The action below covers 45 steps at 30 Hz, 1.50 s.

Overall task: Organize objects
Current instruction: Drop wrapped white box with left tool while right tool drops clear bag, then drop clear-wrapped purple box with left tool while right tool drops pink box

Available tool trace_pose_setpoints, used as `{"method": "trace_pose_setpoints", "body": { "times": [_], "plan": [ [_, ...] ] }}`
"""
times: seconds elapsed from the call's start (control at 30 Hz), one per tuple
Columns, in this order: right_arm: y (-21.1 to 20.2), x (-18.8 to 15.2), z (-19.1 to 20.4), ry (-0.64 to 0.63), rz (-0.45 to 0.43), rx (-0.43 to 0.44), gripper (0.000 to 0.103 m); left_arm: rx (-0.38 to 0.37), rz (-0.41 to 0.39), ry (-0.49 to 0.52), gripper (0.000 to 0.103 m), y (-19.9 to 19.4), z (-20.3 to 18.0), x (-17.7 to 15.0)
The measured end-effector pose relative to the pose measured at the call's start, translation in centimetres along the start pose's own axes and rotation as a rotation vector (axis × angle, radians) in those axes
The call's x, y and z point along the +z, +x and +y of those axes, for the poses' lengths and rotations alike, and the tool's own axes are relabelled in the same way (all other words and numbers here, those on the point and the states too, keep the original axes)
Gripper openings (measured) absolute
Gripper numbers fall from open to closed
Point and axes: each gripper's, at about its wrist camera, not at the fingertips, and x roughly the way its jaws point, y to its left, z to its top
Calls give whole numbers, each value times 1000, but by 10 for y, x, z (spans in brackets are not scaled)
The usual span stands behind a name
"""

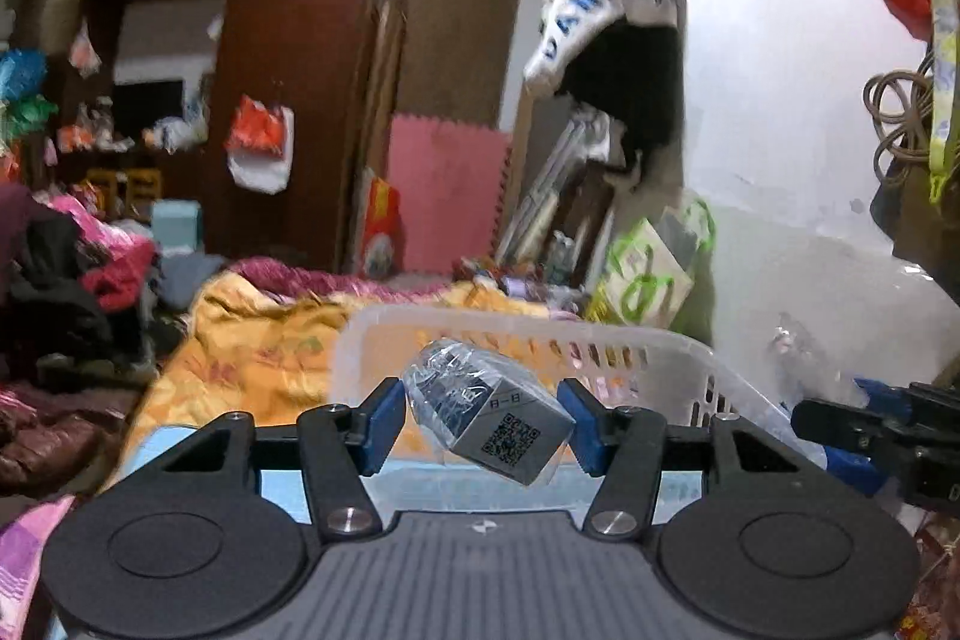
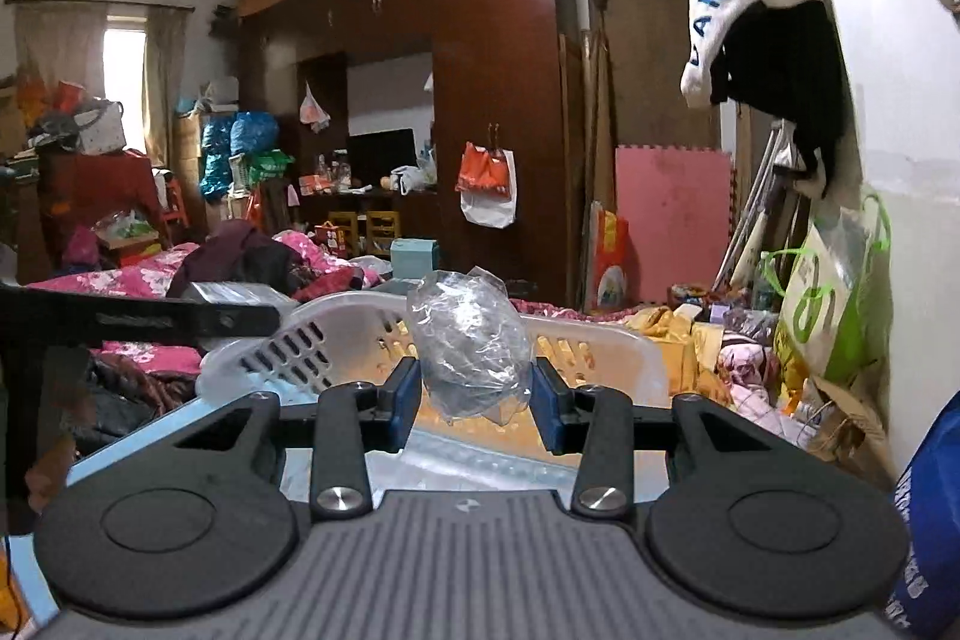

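Observation:
My left gripper is shut on a small grey box wrapped in clear plastic, with a QR code on its face. It holds the box tilted above the near rim of a white plastic basket. My right gripper is shut on a clear crinkled plastic bag with something dark inside. It holds the bag over the same white basket. The right gripper also shows at the right edge of the left wrist view.
The basket rests on a bed with an orange quilt. Piled clothes lie to the left. A white wall with hanging clothing is close on the right. A dark wardrobe stands behind.

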Motion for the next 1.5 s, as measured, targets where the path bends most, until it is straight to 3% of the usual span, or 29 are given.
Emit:
{"method": "trace_pose_setpoints", "body": {
  "times": [0.03,0.07,0.1,0.13,0.3,0.43,0.53,0.6,0.7,0.9,0.97,1.07,1.13,1.2,1.3,1.43,1.5],
  "plan": [
    [2,-1,0,3,4,-1,55,-24,16,-13,66,6,2,-2],
    [2,-3,1,5,4,1,66,-38,31,-23,79,10,3,-3],
    [0,-3,2,0,-6,-4,85,-42,32,-31,84,11,5,-5],
    [-4,-5,3,-9,-20,-19,92,-35,20,-31,87,7,7,-7],
    [-57,-28,-2,-6,-77,12,103,0,-55,17,93,-49,24,-26],
    [-93,-77,-16,71,-49,29,103,68,-50,13,93,-94,50,-68],
    [-109,-121,-21,144,-18,55,103,52,-47,-2,93,-120,52,-107],
    [-119,-145,-15,154,-27,61,103,37,-61,47,93,-133,37,-126],
    [-121,-155,-7,169,-8,95,103,-21,-41,139,93,-145,5,-144],
    [-130,-140,10,78,-48,130,103,-89,42,158,93,-139,-22,-165],
    [-130,-143,24,39,-50,138,99,-81,56,166,92,-133,-25,-171],
    [-122,-144,37,4,-45,160,82,-70,57,173,92,-129,-25,-178],
    [-115,-144,45,-18,-28,167,60,-64,48,175,92,-133,-20,-182],
    [-110,-145,51,-36,-14,169,49,-37,46,171,90,-137,-13,-182],
    [-107,-149,57,-66,-5,147,48,-1,39,164,89,-139,-8,-179],
    [-104,-153,62,-97,7,114,46,-43,36,224,89,-137,-26,-182],
    [-106,-155,61,-101,2,108,42,2,37,266,89,-131,-34,-185]
  ]
}}
